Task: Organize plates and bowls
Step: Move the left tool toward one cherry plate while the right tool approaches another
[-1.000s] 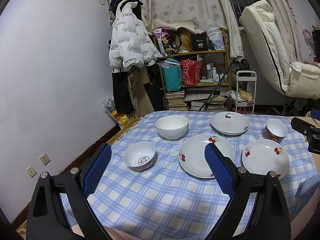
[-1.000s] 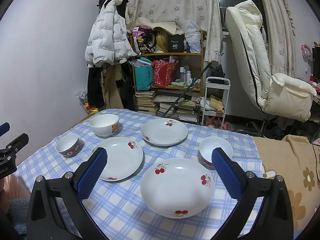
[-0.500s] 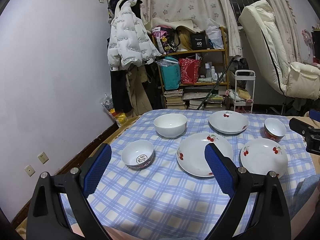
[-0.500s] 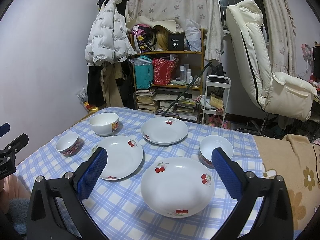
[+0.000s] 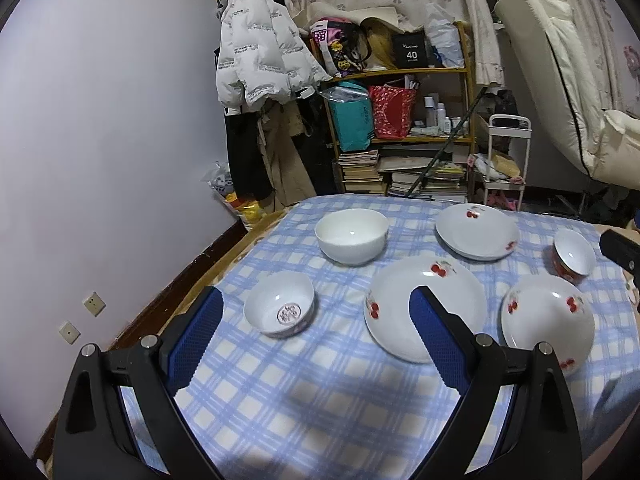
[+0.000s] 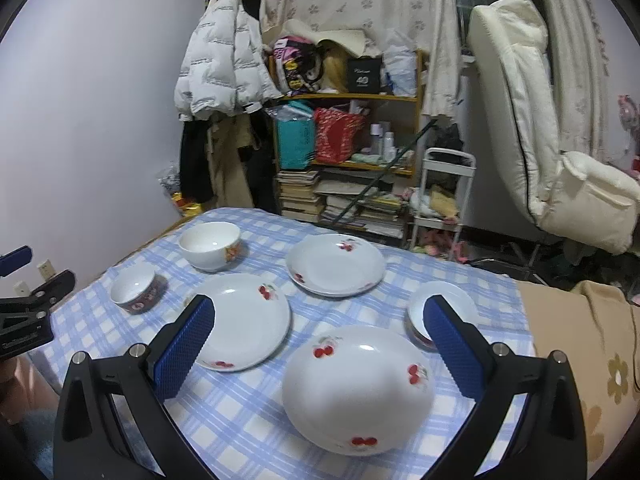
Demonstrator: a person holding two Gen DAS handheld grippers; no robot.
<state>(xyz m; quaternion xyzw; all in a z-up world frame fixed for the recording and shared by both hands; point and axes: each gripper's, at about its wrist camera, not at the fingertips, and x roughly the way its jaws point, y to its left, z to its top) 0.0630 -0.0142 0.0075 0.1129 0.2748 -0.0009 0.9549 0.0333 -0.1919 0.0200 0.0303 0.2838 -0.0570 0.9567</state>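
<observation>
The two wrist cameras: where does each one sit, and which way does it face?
Left wrist: behind the open left hand-held gripper, above the table's near left part, facing the shelf; the right gripper's tip shows at the right edge.
Right wrist: behind the open right hand-held gripper, over the nearest cherry plate; the left gripper shows at the left edge.
Shared: three plates, three bowls, checked cloth.

Left tool (image 5: 316,312) and right tool (image 6: 320,320) gape, empty.

Small bowl (image 6: 440,312) part hidden behind right gripper (image 6: 320,328) finger; nearest plate (image 6: 356,388) blurred.
</observation>
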